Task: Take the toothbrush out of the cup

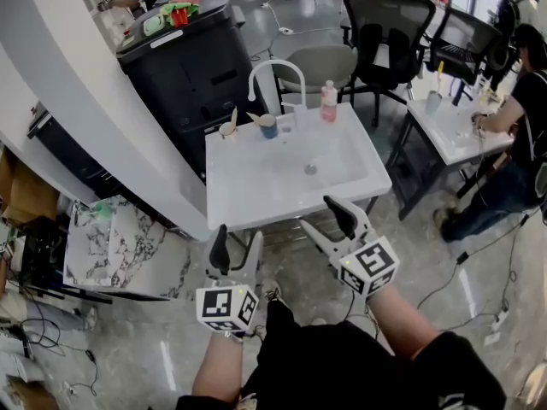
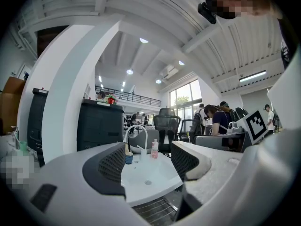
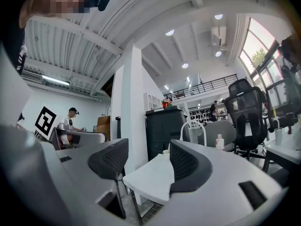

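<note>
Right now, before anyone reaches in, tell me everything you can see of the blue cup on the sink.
The blue cup is small, round and opaque, plastic by its look. It stands upright on the white sink's back ledge, just left of the curved white faucet, apart from a pale cup further left. A light-coloured toothbrush stands in it, leaning left over its rim.

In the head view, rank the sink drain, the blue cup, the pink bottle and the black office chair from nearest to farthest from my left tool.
1. sink drain, mid-basin, nearest the left tool.
2. blue cup, back rim, left.
3. pink bottle, back rim, farther right.
4. black office chair, farthest back, right.
</note>
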Demonstrator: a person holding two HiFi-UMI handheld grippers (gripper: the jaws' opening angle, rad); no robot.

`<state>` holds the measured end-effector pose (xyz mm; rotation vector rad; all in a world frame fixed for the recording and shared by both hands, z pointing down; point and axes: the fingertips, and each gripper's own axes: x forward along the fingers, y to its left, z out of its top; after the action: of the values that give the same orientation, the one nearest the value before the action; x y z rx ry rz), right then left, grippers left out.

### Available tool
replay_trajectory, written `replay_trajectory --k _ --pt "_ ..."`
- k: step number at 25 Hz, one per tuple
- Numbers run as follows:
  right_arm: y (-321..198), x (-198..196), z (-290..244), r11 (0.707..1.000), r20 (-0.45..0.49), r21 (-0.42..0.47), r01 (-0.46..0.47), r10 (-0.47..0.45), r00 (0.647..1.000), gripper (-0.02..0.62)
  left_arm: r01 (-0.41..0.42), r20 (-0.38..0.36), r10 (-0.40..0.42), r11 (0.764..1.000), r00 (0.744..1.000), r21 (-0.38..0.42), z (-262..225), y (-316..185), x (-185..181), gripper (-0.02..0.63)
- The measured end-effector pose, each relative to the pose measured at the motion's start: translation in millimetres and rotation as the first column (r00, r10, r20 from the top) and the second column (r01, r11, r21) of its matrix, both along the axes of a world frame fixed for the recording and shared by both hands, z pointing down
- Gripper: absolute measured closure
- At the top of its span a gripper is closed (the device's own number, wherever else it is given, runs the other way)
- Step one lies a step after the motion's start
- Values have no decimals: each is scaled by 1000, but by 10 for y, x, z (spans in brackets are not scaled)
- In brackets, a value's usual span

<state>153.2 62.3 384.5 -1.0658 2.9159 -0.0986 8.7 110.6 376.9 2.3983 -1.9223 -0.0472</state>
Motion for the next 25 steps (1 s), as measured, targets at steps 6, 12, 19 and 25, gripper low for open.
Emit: replay_trajectory --k 6,12,19,25 --pt "-309 -89 101 1000 -4 -12 -27 27 1000 325 -14 -5 14 1000 1000 -7 90 -325 -155 321" --pt "-650 -294 111 998 -1 -27 -54 54 999 325 -33 -9 33 999 999 -19 88 -690 -391 321" --pt "-1159 -640 147 996 -17 -44 -79 79 997 324 -58 -26 57 998 998 -31 122 -1229 -752 321" --pt "-1626 -989 190 992 -41 -57 -114 112 993 322 -95 -44 94 995 995 -40 214 -1706 -1104 321"
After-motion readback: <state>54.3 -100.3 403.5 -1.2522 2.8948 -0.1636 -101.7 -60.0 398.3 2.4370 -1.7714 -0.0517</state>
